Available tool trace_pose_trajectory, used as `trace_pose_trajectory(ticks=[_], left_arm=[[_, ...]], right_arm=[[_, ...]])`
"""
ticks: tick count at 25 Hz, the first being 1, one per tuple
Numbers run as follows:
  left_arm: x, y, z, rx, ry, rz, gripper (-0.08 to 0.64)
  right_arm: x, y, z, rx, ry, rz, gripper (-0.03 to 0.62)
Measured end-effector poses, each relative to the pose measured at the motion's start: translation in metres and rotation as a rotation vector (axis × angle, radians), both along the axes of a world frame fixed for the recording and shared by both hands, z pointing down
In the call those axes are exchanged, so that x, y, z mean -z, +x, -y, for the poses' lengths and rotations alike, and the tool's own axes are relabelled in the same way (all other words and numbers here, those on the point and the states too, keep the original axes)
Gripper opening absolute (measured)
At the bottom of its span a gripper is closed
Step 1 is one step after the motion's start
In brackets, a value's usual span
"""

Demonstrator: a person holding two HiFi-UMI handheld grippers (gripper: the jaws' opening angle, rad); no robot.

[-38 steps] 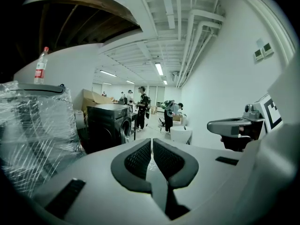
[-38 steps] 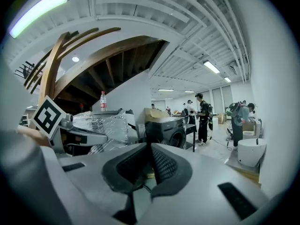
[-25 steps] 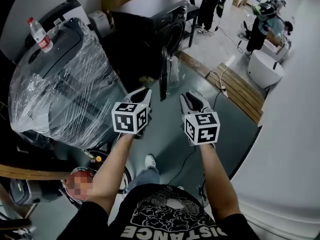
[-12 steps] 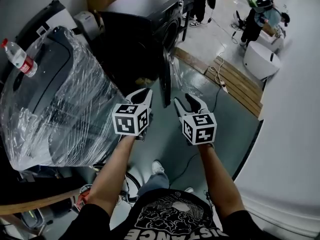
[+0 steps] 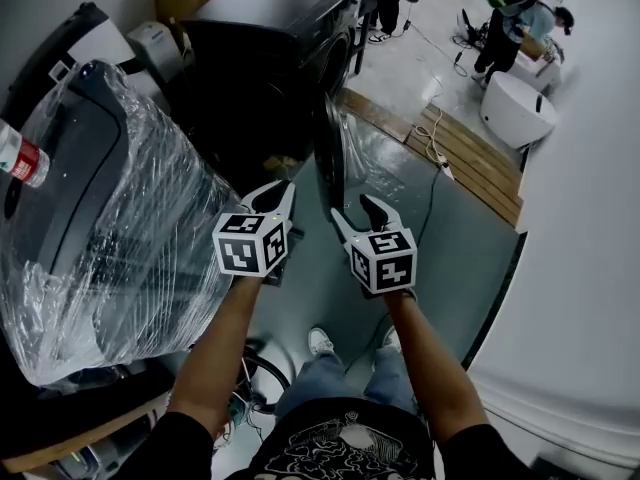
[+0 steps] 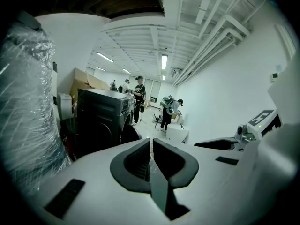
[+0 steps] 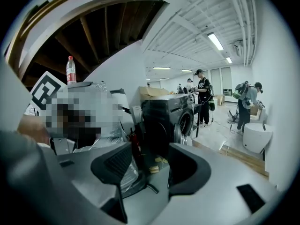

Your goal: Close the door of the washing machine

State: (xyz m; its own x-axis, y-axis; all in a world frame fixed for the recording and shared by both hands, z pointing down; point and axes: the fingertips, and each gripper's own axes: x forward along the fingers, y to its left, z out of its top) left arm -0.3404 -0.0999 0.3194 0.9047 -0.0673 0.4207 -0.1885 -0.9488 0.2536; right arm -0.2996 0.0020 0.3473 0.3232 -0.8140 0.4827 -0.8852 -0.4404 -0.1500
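Observation:
The black washing machine [image 5: 285, 28] stands at the top of the head view, its round door [image 5: 330, 158] swung open and seen edge-on. My left gripper [image 5: 280, 193] hangs just left of the door's lower edge, jaws shut on nothing; its pads [image 6: 140, 156] meet in the left gripper view, where the machine [image 6: 101, 121] lies ahead. Just below the door's edge, my right gripper [image 5: 357, 216] is apart from the door, its jaws opening with nothing between them. Through the gap of the right gripper [image 7: 150, 165] I see the machine [image 7: 166, 116] and its door [image 7: 182, 125].
A large plastic-wrapped appliance [image 5: 100, 198] with a water bottle [image 5: 15, 153] on top crowds the left side. Wooden planks [image 5: 470, 158] and a cable [image 5: 435, 153] lie on the floor to the right. People [image 5: 510, 8] stand at the back beside a white round unit [image 5: 515, 108].
Both grippers have moved forward and down toward the open door. The right gripper's jaws went from nearly shut to wide open. The left gripper stayed shut.

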Motion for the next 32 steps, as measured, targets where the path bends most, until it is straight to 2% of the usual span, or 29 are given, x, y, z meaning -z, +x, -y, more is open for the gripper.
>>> trace_pose_trajectory(ticks=[10,17,23,30,32], left_arm=[[-0.051,0.005,0.024,0.02,0.021,0.021,0.035],[-0.092,0.017,0.038,0.043,0.054,0.014,0.035],[-0.131,0.035,0.047,0.104,0.026,0.007,0.035],[-0.174,0.05,0.046,0.09,0.031,0.053,0.035],[-0.182,0.051,0.048,0.09,0.029,0.065,0.035]], right_arm=[[-0.074,0.043,0.034,-0.068,-0.027,0.016,0.23],[-0.14,0.066,0.054,-0.058,-0.033,0.032,0.23],[-0.194,0.08,0.068,-0.04,-0.05,0.046,0.229],[-0.242,0.092,0.083,-0.024,-0.078,0.04,0.225],[-0.251,0.098,0.085,-0.028,-0.086,0.039,0.194]])
